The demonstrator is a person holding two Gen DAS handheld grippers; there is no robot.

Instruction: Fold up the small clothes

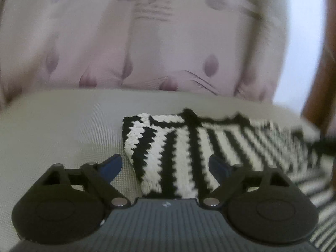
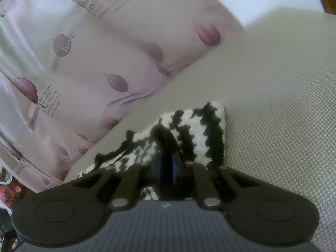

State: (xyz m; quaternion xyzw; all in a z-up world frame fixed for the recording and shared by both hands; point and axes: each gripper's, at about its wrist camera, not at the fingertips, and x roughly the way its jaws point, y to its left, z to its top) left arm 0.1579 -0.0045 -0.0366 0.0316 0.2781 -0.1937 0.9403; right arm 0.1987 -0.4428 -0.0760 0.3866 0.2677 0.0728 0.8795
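A: Where do we find the knitted garment (image 1: 178,157)?

B: In the left wrist view its black and white stripes fill the lower centre, lying on the beige textured surface (image 1: 63,126). Our left gripper (image 1: 166,166) stands wide, one blue fingertip on either side of the folded edge.

A: And the right gripper (image 2: 168,163)?

B: Narrowed, pinching a raised fold of the garment at the centre of its frame. A pink leaf-printed fabric (image 2: 94,63) fills the upper left there.
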